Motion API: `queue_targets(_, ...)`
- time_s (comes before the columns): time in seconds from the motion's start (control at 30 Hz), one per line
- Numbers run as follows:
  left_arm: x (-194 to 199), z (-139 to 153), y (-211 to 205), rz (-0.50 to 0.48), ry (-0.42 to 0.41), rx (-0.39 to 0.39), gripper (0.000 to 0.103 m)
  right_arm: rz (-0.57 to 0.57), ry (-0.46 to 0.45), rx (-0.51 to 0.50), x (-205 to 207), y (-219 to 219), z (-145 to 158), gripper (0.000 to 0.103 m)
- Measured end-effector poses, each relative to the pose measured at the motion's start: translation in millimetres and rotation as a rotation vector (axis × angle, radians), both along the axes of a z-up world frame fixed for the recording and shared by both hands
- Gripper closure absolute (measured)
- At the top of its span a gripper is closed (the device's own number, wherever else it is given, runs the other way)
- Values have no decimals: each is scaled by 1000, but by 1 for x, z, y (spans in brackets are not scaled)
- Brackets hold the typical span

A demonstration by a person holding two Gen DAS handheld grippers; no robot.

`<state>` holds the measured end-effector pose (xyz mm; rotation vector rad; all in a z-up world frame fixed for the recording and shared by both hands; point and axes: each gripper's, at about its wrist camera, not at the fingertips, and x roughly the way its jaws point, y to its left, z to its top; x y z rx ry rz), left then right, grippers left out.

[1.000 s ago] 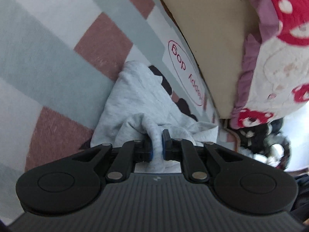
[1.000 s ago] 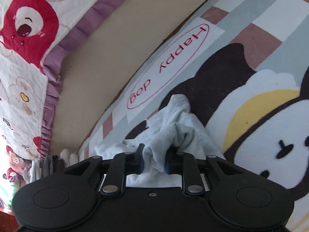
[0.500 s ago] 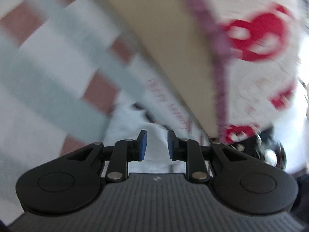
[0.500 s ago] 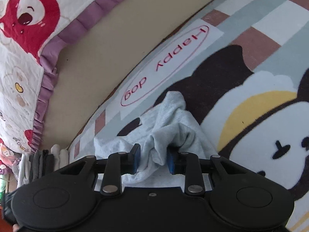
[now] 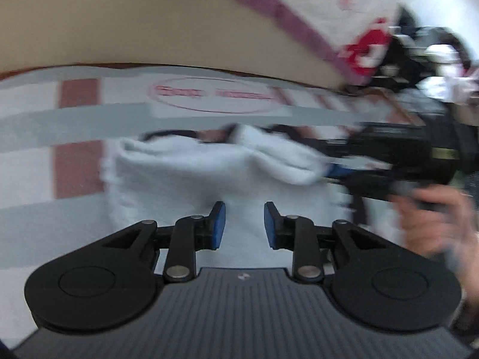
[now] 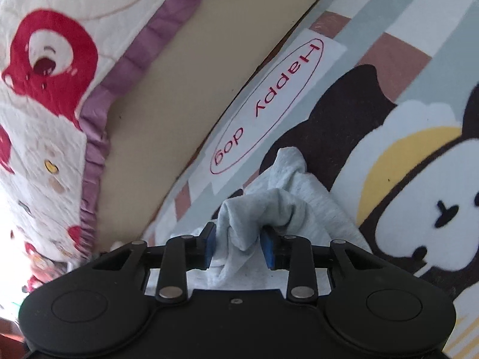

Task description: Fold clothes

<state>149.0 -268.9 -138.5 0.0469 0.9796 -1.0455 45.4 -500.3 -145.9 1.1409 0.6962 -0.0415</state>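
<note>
Rug point(image 6: 398, 9) on the floor, checked grey, white and brown with a cartoon dog and a "Happy dog" label point(image 6: 266, 107); a quilted bed cover point(image 6: 45, 68) with a purple frill hangs along its far edge.

Pale grey garment point(image 5: 185, 179) lies on the rug just short of the label. In the blurred left wrist view it reads as a roughly squared, flattened panel, with one bunched fold at its far right corner.

My right tongs point(image 6: 238, 246) are at that corner: jaws opening, a ridge of grey cloth between the blue pads point(image 6: 268, 249), the grip slackening rather than firm. My right hand point(image 5: 440, 224) shows at the view's edge.

My left tongs point(image 5: 244, 224) hang above the garment's near edge, jaws opening, nothing between them.

Step in hand, as I judge it: letting go after laying a fold. To do it well:
- open fully before lifting, so the pads don't drag the corner;
- withdraw along the cloth's plane, not across;
- flatten the bunched corner before the next fold.
</note>
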Motion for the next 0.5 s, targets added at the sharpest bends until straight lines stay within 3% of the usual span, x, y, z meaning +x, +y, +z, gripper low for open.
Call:
queue_targets(0.13,14,-22,1,136,20,-17,80,-60,-174,223,-13,-11,-4,47)
queue_targets(0.2,14,-25,-3,141,-8,1,80,-63,-201,240,-14,-8,-2,45)
queue_targets(0.27,10,-22,2,134,-50,26,80,-7,-183,30,-10,4,15,45)
queue_targets(0.37,4,-18,2,132,-113,71,80,153,-89,-547,6,46,47,45)
queue_targets(0.4,2,-19,0,132,-139,90,80,200,-55,-696,12,62,50,45)
queue_targets(0.43,0,-19,-1,137,-162,100,79,229,-33,-734,16,68,47,45)
queue_targets(0.5,-5,-19,-3,163,-210,121,79,247,-8,-620,22,65,34,45)
